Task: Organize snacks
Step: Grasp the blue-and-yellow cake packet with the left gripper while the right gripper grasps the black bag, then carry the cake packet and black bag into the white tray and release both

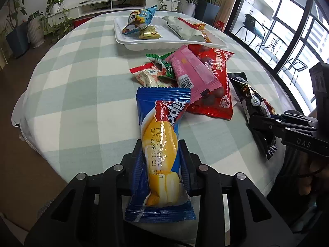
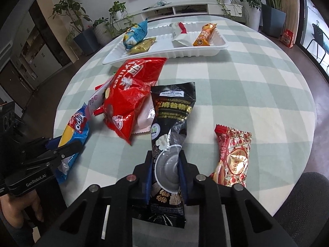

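Left gripper (image 1: 160, 154) fingers clamped mid-body on blue pack (image 1: 160, 144); right gripper (image 2: 166, 164) fingers clamped on black sachet (image 2: 170, 123). Both likely light, crinkly, slick film, soft contents; mid-body hold looks sound. Loose pile beyond on checked worktop (image 1: 82, 94). White tray (image 1: 127, 41) farther, part-filled. Plants, windows behind.

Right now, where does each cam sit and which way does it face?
Left wrist: on the left gripper, angled down across the checked table toward the white tray; its fingers pinch the blue Tipo cake packet; right gripper enters at right.
Right wrist: on the right gripper, same downward tilt; fingers pinch the black cereal packet; left gripper and a hand at left.
Shared: tray, red Yiikes bag, both held packets.
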